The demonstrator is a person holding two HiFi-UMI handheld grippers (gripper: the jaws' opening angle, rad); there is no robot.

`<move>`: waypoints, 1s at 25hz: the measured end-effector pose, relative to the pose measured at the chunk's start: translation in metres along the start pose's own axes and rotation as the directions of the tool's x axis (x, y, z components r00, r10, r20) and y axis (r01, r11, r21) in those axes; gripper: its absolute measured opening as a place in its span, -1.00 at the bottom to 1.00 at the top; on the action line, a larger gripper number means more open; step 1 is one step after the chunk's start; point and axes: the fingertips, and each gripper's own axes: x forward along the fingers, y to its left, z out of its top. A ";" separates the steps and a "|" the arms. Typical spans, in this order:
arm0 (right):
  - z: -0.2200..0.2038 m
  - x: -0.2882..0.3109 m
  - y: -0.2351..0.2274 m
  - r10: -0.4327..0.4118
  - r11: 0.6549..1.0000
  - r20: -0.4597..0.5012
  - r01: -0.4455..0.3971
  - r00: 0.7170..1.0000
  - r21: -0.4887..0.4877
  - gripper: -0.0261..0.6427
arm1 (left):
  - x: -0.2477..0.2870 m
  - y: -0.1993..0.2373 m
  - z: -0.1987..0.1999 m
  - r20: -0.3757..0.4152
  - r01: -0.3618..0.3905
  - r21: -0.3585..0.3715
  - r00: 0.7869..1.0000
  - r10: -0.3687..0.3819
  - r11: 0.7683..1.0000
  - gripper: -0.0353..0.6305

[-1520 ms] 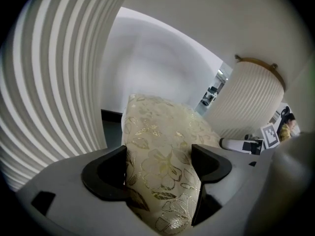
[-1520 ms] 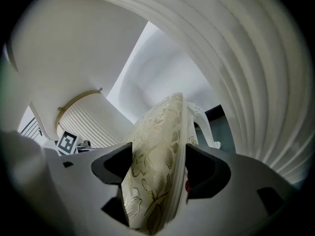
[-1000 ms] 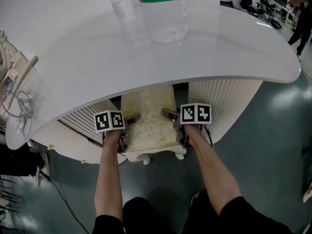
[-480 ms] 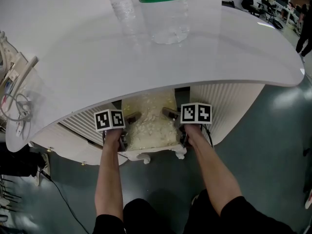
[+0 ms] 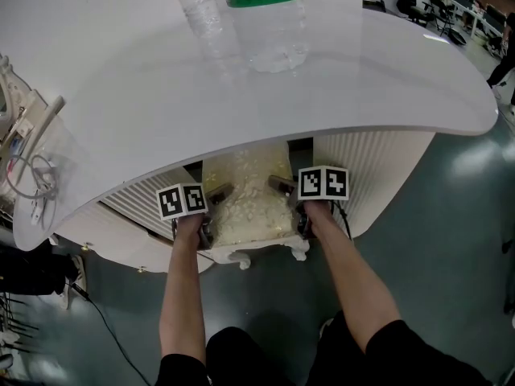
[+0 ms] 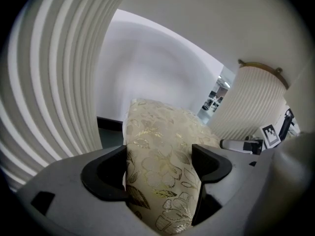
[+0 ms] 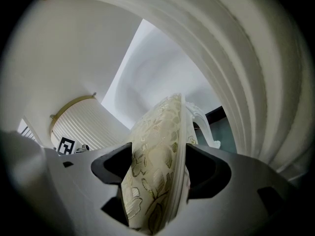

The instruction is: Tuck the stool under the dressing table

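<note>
Stool (image 5: 245, 207) stands mostly under the desk (image 5: 121, 95), only its near edge showing past the desk's front rim. My left gripper (image 6: 160, 170) has its jaws clenched on the cushion's left side. My right gripper (image 7: 160, 170) grips the cushion's right side.

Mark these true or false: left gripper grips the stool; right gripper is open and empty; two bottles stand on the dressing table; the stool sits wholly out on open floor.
1. The left gripper is shut on the stool, on its cushion edge. True.
2. The right gripper is open and empty. False: it is shut on the stool's cushion too.
3. A green-label bottle and a smaller bottle stand on the dressing table. True.
4. The stool sits wholly out on open floor. False: its far part lies under the tabletop, between the fluted sides.
</note>
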 end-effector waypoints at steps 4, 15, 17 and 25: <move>0.000 -0.007 -0.002 -0.022 1.000 0.022 0.022 1.000 -0.002 -0.05 | -0.006 0.000 0.003 0.040 -0.058 0.041 0.998 0.057 0.997 0.33; -0.001 -0.036 -0.001 -0.194 0.961 0.095 0.209 0.976 -0.183 -0.05 | -0.037 -0.008 0.004 0.123 -0.228 0.249 0.972 0.203 0.941 0.32; -0.001 -0.043 0.003 -0.245 0.925 0.102 0.264 0.964 -0.274 -0.05 | -0.045 -0.010 0.005 0.147 -0.233 0.251 0.968 0.201 0.940 0.32; -0.009 -0.056 0.062 -0.270 0.757 0.170 0.318 0.948 -0.570 -0.05 | -0.076 -0.036 0.001 0.239 -0.264 0.337 0.952 0.189 0.904 0.32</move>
